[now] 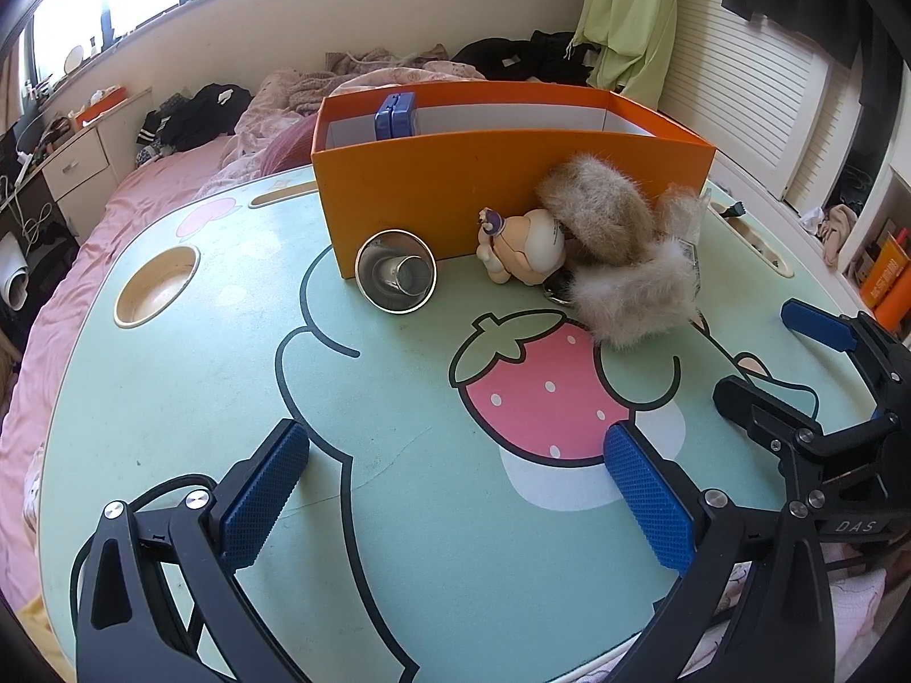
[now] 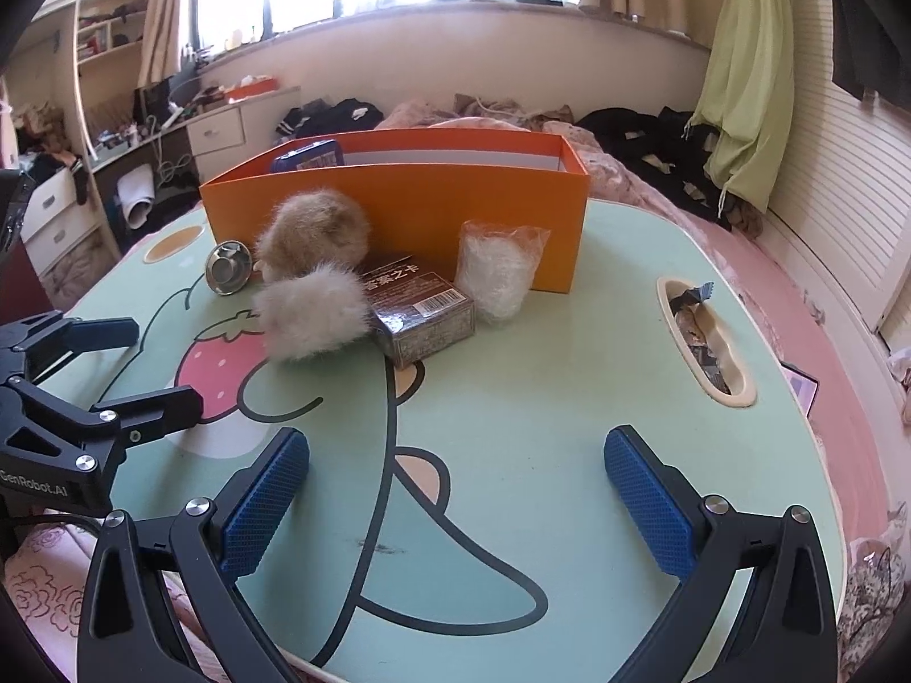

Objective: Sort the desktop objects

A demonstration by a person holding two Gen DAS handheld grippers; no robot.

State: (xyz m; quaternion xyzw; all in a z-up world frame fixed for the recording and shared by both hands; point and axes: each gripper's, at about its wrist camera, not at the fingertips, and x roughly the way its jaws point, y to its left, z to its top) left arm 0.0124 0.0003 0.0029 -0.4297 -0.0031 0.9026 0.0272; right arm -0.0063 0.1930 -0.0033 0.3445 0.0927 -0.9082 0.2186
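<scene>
Tabletop point(image 1: 171, 398) of pale green with a printed pink strawberry carries everything, its near edge cut off behind the gripper frames in both views. Going left to right in the left wrist view: a shiny steel cup point(image 1: 396, 276) lies on its side, mouth toward the camera, just beside the tall orange cardboard box point(image 1: 455, 193). A blue plastic case point(image 1: 394, 115) stands inside the box, only its top showing above the wall. Next, a small beige toy figure point(image 1: 521, 247) lies against the box front, partly covered by two tan fluffy fur pieces point(image 1: 620, 262). A dark metal item under the fur is too hidden to identify, perhaps a clip. The right wrist view shows more: a dark brown printed card box point(image 2: 421, 310) touches the fur, and a clear bag of white fibres point(image 2: 495, 273) leans on the orange box. The left gripper point(image 1: 455, 489) and right gripper point(image 2: 455, 489) both hover spread wide, holding nothing.
</scene>
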